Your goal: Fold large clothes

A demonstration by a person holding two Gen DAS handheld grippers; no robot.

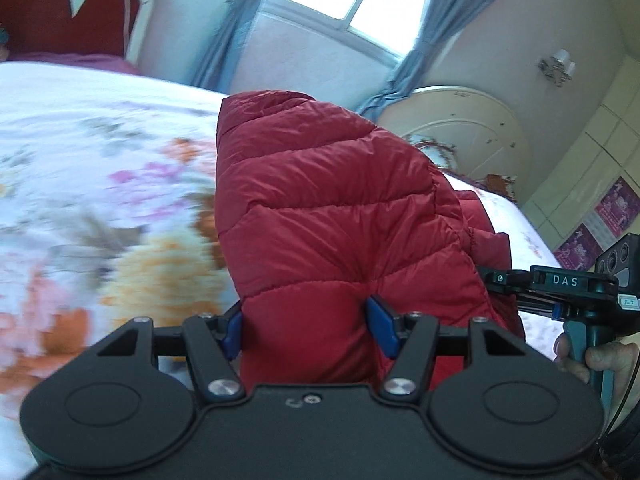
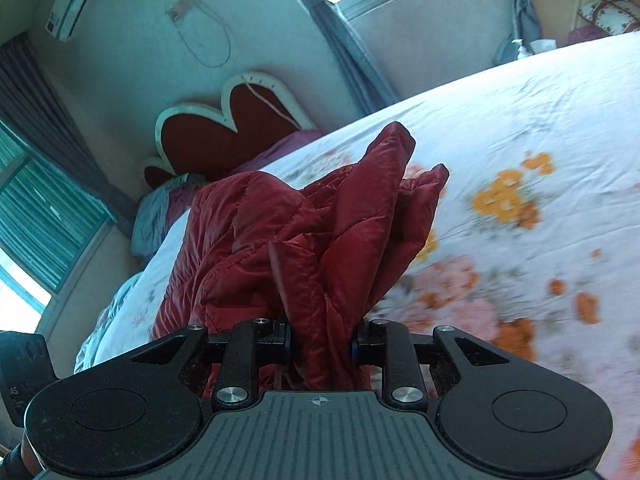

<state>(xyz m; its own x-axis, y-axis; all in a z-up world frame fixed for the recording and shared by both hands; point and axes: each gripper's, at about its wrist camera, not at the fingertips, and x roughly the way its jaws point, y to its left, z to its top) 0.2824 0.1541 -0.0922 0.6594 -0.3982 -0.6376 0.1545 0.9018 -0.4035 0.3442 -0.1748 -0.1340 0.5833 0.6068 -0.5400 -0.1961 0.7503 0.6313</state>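
Observation:
A red quilted puffer jacket (image 1: 328, 216) is lifted off the floral bed sheet (image 1: 100, 184). My left gripper (image 1: 310, 330) is shut on a thick padded fold of it, blue pads pressing in from both sides. In the right wrist view my right gripper (image 2: 322, 346) is shut on a bunched edge of the same jacket (image 2: 320, 240), which stands up in crumpled folds above the jaws and trails down to the left onto the bed. The right gripper's body (image 1: 568, 284) and the hand holding it show at the right edge of the left wrist view.
The bed's floral sheet (image 2: 520, 168) spreads wide on the right. A red heart-shaped headboard (image 2: 224, 140) stands at its far end, with a rumpled blue blanket (image 2: 152, 220) below it. A round cream cabinet (image 1: 460, 132), curtains and a window lie beyond the bed.

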